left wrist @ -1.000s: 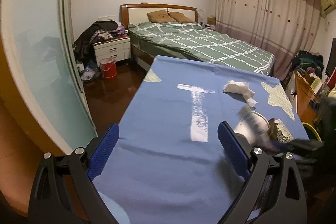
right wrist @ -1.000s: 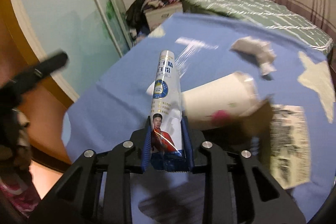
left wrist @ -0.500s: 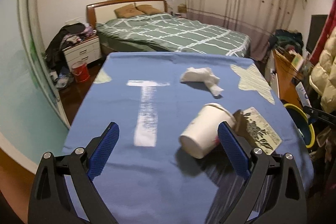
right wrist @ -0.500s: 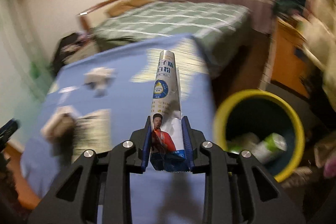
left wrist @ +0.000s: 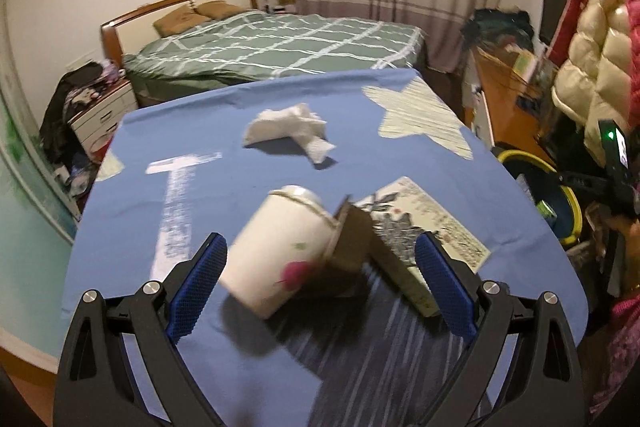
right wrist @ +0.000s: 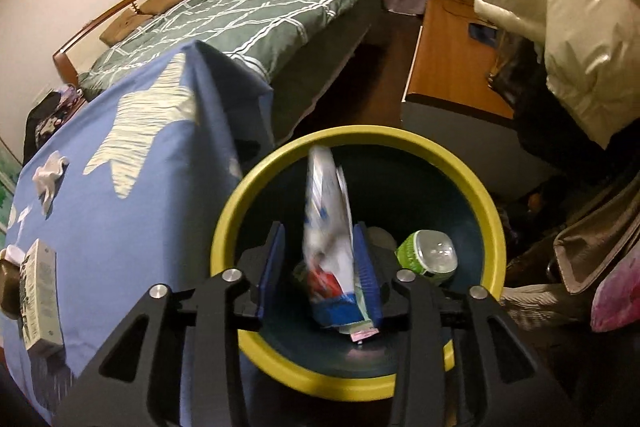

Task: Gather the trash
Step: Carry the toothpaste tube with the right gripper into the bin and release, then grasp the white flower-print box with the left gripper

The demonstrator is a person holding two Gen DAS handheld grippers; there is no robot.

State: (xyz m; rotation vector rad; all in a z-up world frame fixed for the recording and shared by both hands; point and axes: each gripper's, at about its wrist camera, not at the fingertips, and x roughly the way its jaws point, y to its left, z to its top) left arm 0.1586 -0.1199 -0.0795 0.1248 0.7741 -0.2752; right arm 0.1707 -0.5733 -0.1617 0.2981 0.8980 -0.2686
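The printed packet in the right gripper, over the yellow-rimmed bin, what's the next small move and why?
Probably let the jaws finish opening. The right gripper sits above the bin, its jaws opening with the packet between them, blurred and leaning on one pad, so it should fall in beside the green bottle.

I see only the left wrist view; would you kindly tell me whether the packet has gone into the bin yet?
Observer: Not quite. The packet stands between the fingers of the right hand-held gripper, whose jaws are opening, directly above the bin.
Operator: Thank you. Is anything lying inside the bin already?
Observer: Yes, a bottle with a green label lies at the bottom.
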